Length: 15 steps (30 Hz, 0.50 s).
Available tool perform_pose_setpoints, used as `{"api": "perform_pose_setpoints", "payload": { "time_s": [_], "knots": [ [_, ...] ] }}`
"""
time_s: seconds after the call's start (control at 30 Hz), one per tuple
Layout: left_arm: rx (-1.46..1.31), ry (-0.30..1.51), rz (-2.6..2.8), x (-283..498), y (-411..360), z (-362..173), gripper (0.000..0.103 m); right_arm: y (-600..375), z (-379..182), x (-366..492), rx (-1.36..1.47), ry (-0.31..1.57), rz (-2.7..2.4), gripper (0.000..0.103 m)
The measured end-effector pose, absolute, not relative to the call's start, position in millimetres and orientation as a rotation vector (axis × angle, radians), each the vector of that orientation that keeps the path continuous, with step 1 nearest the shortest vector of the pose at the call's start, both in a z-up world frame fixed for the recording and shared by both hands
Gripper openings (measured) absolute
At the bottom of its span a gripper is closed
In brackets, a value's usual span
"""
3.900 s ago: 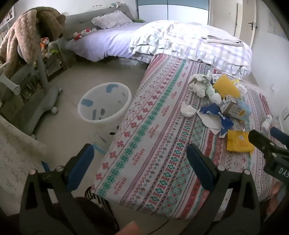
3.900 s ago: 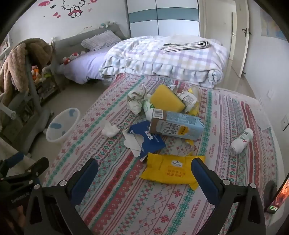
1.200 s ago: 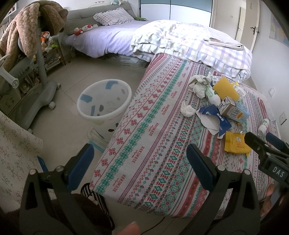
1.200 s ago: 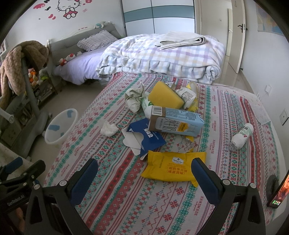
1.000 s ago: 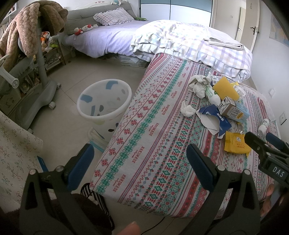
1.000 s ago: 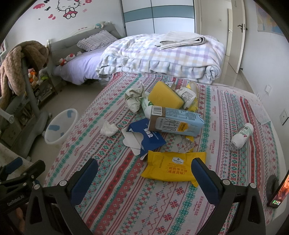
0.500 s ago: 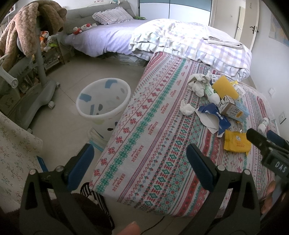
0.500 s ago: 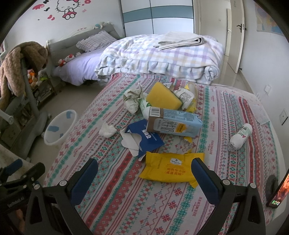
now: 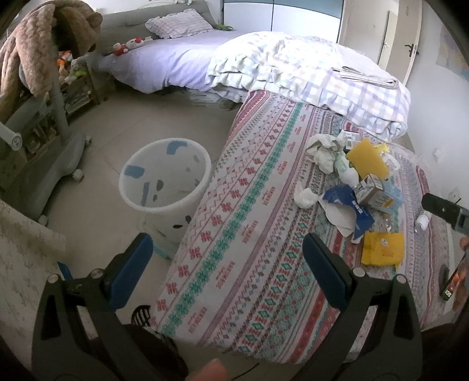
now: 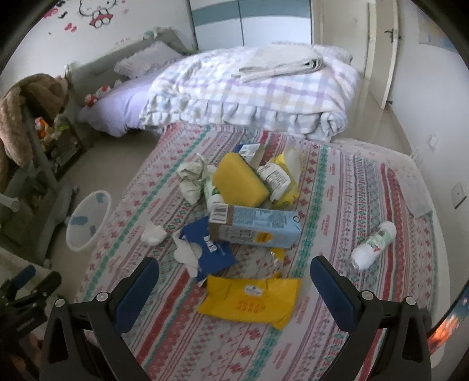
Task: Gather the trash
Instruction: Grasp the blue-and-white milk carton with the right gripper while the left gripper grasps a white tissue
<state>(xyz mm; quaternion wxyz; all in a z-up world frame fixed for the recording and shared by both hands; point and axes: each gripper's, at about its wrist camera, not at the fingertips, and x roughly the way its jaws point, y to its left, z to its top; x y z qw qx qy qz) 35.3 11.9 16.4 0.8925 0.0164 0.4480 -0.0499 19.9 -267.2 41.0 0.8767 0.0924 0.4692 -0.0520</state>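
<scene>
My right gripper (image 10: 234,281) pushed forward and lower over patterned bedspread (image 10: 337,205); trash pile now larger in its view. Yellow packet (image 10: 249,302) sits right between my open jaws, nearer than before. Blue milk carton (image 10: 255,227) and yellow sponge (image 10: 239,183) closer too. In left wrist view, right gripper (image 9: 445,206) slid up and rightward toward frame edge. Left gripper (image 9: 228,272) view barely shifted; white bin (image 9: 164,178) slightly nearer.

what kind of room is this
Most likely a child's bedroom: a lilac-sheeted bed with a checked pillow, a folded plaid ruffled quilt, and a cartoon cat wall sticker.
</scene>
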Motion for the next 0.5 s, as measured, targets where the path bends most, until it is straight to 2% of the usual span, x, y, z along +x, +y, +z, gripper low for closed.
{"api": "perform_pose_setpoints", "payload": {
  "time_s": [0.33, 0.5],
  "knots": [
    [0.078, 0.974, -0.113, 58.7, 8.9, 8.0, 0.101, -291.6, 6.1, 89.4, 0.105, 1.054, 0.071, 0.103],
    [0.106, 1.012, -0.106, 67.3, 3.8, -2.9, 0.101, -294.7, -17.1, 110.1, 0.032, 1.091, 0.129, 0.099]
  ]
}}
